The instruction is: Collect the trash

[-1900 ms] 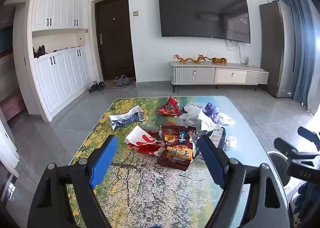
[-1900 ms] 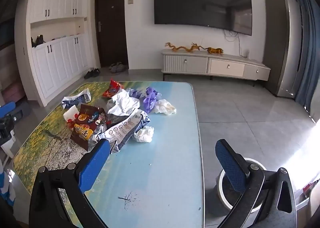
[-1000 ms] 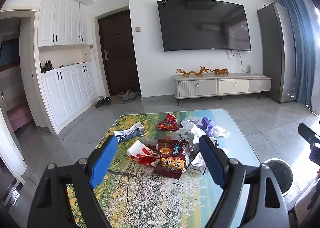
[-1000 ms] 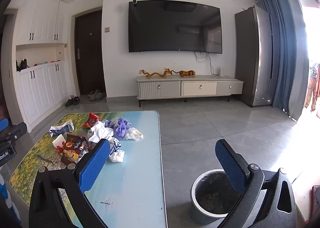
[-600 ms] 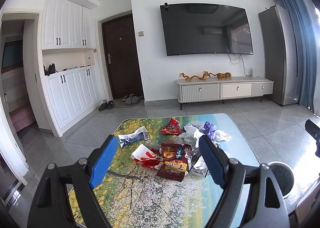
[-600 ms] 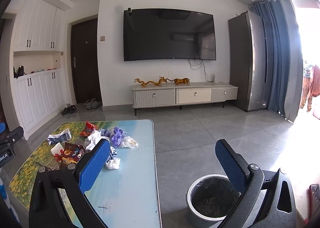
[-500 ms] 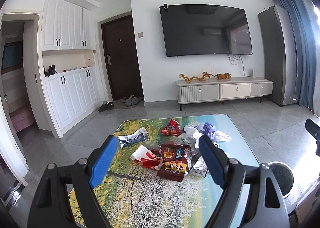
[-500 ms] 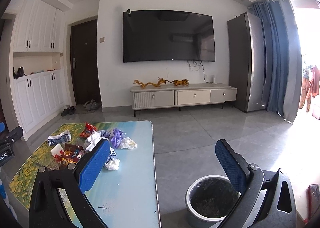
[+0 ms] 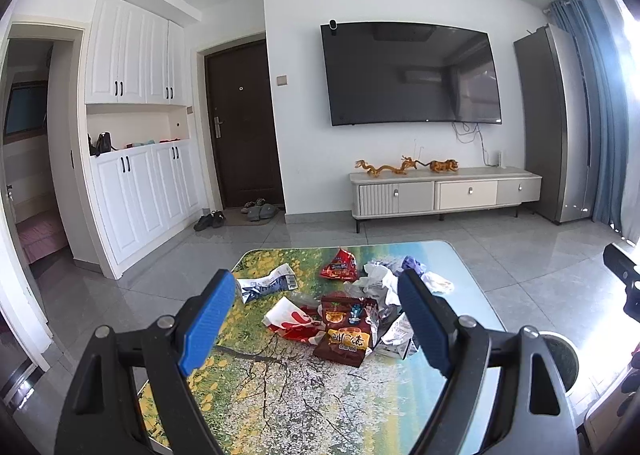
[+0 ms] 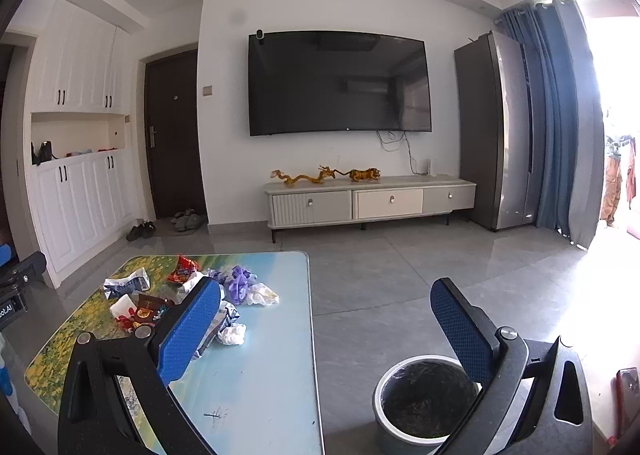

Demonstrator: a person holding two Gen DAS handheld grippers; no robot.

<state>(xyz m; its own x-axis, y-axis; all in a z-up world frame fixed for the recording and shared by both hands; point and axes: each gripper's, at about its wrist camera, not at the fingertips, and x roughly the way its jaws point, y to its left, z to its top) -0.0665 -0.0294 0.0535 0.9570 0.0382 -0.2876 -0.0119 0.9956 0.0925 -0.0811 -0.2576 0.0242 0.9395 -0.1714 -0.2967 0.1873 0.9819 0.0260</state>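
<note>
Right now both grippers hang above the table [image 9: 460, 255] with their fingers spread wide and nothing between them: the left gripper [image 9: 312, 319] over the heap of wrappers [image 9: 344, 319] in the table's middle, the right gripper [image 10: 326, 331] off the table's right edge, above the bin [image 10: 424, 399] on the floor beside it.

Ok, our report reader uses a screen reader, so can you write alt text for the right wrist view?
An open right gripper with blue jaws hangs empty above a table and a lined trash bin on the floor to its right. A heap of trash (wrappers, tissues, a purple glove) lies at the table's far end. Behind: a wall television.
</note>
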